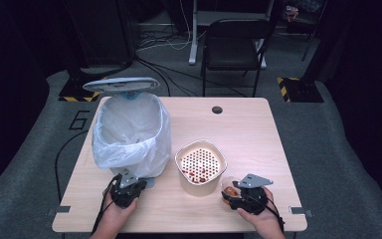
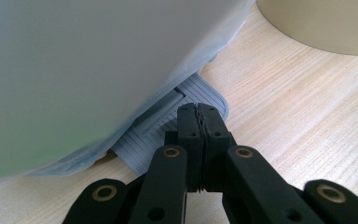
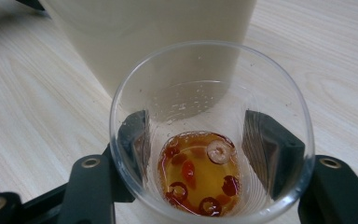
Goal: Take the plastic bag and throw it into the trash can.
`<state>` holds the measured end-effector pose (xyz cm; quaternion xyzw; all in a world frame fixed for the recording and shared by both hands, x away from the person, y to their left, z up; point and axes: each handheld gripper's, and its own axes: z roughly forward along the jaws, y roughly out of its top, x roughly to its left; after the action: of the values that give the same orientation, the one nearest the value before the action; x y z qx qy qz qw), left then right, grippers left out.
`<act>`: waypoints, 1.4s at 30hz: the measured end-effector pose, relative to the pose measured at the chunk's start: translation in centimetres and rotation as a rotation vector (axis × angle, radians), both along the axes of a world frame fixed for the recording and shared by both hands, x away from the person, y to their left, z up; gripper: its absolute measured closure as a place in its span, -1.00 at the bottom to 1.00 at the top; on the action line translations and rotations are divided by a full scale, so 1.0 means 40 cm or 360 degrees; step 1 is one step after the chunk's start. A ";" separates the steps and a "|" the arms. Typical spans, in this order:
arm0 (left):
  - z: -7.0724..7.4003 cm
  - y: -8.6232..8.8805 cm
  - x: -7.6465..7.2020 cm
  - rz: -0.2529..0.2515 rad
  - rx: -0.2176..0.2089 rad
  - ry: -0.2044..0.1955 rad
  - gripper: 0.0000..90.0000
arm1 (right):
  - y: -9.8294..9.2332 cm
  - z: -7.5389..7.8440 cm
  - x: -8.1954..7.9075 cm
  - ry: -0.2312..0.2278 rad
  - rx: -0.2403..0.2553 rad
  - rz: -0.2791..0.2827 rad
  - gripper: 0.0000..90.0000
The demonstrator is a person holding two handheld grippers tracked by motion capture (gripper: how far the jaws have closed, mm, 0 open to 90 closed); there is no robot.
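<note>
On the pale wood-grain table (image 1: 258,134), the right gripper (image 1: 239,195) pinches a clear round glass (image 3: 212,135) of amber liquid and red slices near the front edge, while the left gripper (image 2: 200,122), jaws pressed together, rests on the bin's ribbed grey pedal (image 2: 168,123).

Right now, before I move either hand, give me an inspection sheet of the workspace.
Surface: pale wood table, dry where visible.
Job's things: pedal bin, white liner, lid up; cream strainer pot holding red bits; glass of amber liquid with red slices.
Clutter: nothing seen.
Grippers: left tongs shut, over the bin's grey pedal; right tongs clamped around the glass.
Cables: one trails from each gripper off the near edge.
Surroundings: black chair, floor cables behind table.
</note>
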<state>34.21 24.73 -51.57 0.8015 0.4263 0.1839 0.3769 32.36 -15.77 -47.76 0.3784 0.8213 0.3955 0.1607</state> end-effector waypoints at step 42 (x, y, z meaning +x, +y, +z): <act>0.002 0.001 0.001 -0.0014 0.0024 0.0001 0.97 | -0.083 0.228 0.164 -0.0201 -0.0117 -0.0063 0.17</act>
<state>34.25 24.77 -51.50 0.8063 0.4215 0.1851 0.3715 38.90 -19.11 -38.66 0.3626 0.8159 0.3850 0.2338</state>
